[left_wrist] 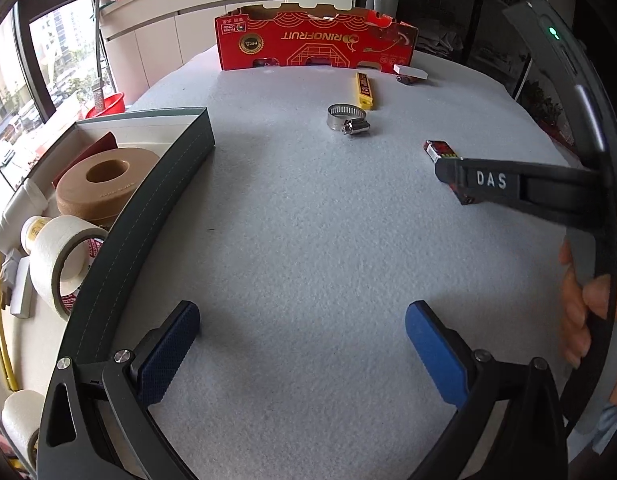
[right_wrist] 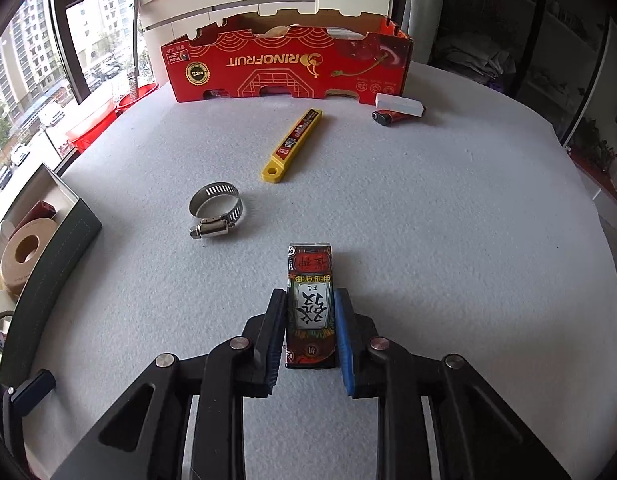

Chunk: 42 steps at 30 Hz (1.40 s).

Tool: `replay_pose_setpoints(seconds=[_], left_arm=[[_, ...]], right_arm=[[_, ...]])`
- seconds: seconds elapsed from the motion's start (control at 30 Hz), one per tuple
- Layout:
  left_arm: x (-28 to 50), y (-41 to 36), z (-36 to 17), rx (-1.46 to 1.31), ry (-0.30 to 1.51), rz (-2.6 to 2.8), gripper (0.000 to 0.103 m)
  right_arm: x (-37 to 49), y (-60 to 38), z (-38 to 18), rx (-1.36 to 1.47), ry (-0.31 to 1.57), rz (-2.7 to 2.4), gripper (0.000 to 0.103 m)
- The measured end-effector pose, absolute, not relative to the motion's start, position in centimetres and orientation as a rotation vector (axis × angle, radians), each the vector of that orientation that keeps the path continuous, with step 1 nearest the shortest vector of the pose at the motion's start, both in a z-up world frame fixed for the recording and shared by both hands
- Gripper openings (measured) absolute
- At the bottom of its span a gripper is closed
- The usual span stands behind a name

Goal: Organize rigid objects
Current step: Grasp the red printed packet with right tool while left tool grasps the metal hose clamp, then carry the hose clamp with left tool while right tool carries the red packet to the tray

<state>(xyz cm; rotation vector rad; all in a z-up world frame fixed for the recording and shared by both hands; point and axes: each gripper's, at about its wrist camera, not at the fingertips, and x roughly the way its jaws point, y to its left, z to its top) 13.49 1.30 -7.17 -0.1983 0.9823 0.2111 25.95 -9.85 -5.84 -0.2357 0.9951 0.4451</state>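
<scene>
Green box point(left_wrist: 160, 184): sits at the far left on the grey felt table point(left_wrist: 300, 240), open-topped, and it's crowded in there.
Inside the box: a brown tape roll point(left_wrist: 108, 188) lying flat, a white tape roll point(left_wrist: 64, 256) standing on edge in front of it, plus small white bits I can't make out.
Left gripper point(left_wrist: 302, 350): hanging over bare felt just beside the box wall, its 2 blue pads spread wide apart, nothing between them.
Hose clamp point(right_wrist: 216, 210): steel band lying loose mid-table, well apart from both grippers.
Yellow blade case point(right_wrist: 293, 145): beyond the clamp, angled toward the red fruit carton point(right_wrist: 288, 66) at the back edge.
Right gripper point(right_wrist: 308, 340): here's the action, jaws drawn in tight on the small printed lighter point(right_wrist: 310, 300), 1 pad pressing each long side.
Printed lighter: resting on the felt, its far end poking out past the fingertips.
Far right: a white block point(right_wrist: 400, 105) with a 2nd, dark red lighter point(right_wrist: 384, 117) touching its front, near the carton's right corner.
</scene>
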Motion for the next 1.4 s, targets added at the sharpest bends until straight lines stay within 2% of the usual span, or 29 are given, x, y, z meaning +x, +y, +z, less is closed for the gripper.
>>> replay_pose_setpoints(seconds=[0.17, 0.33, 0.53, 0.8, 0.83, 0.9, 0.97, 1.13, 1.4], left_arm=[[15.9, 0.2, -3.9, -0.210, 0.910, 0.200, 0.103], [22.2, -0.4, -2.7, -0.150, 0.881, 0.245, 0.103], [29.7, -0.1, -5.8, -0.065, 0.935, 0.310, 0.103], [31.7, 1.6, -8.2, -0.153, 0.950, 0.304, 0.102], [31.6, 1.5, -8.2, -0.155, 0.949, 0.295, 0.100], [31.1, 1.1, -7.8, -0.136, 0.935, 0.249, 0.082], [30.5, 0.2, -7.2, -0.112, 0.938, 0.182, 0.038], [27.5, -0.7, -6.7, -0.139, 0.983, 0.101, 0.038], [16.9, -2.8, -5.3, -0.149, 0.972, 0.046, 0.038]], right_arm=[[23.0, -16.0, -5.8, -0.162, 0.994, 0.404, 0.025], [20.5, -20.9, -5.6, -0.038, 1.006, 0.379, 0.025], [19.9, -21.4, -5.6, -0.009, 0.992, 0.369, 0.025], [20.0, -21.5, -5.7, -0.019, 0.986, 0.372, 0.025], [20.0, -21.5, -5.7, -0.018, 0.985, 0.371, 0.025], [19.9, -21.4, -5.7, -0.024, 0.985, 0.366, 0.025], [19.8, -21.3, -5.7, -0.028, 0.987, 0.356, 0.025], [19.3, -21.4, -5.5, 0.004, 1.015, 0.349, 0.025], [15.9, -21.4, -5.2, 0.008, 1.042, 0.349, 0.025]])
